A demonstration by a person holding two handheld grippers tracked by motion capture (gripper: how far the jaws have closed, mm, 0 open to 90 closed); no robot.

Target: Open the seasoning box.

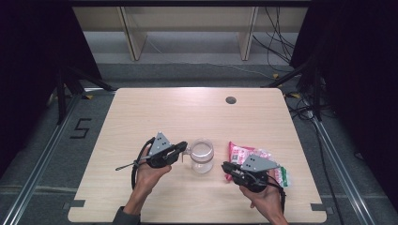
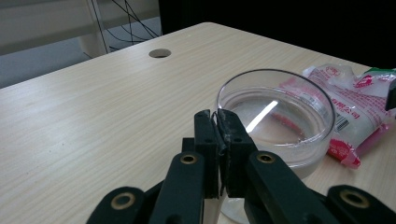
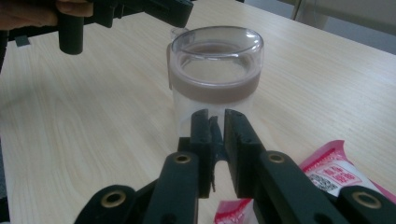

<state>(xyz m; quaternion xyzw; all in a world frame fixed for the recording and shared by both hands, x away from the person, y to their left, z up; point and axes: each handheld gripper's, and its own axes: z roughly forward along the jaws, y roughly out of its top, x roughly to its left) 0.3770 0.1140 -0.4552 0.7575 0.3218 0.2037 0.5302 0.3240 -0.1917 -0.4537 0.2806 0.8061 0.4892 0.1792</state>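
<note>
A clear glass mug (image 1: 202, 157) (image 2: 275, 116) (image 3: 215, 70) stands upright at the table's middle front. My left gripper (image 1: 184, 147) (image 2: 217, 121) is shut on its thin clear handle at the mug's left side. That gripper (image 3: 163, 11) appears behind the mug in the right gripper view. A red-and-white packet (image 1: 241, 152) (image 2: 355, 107) (image 3: 336, 172) lies just right of the mug. My right gripper (image 1: 226, 168) (image 3: 215, 121) hovers over the packet's near end and points at the mug. Its jaws are nearly together, pinching a thin sliver of film that looks like the packet's edge.
A green-and-white packet (image 1: 282, 176) (image 2: 378, 72) lies under the right hand, beside the red one. A round cable hole (image 1: 230, 100) (image 2: 159, 52) sits near the table's far edge. The light wood tabletop (image 1: 155, 112) stretches bare behind and left of the mug.
</note>
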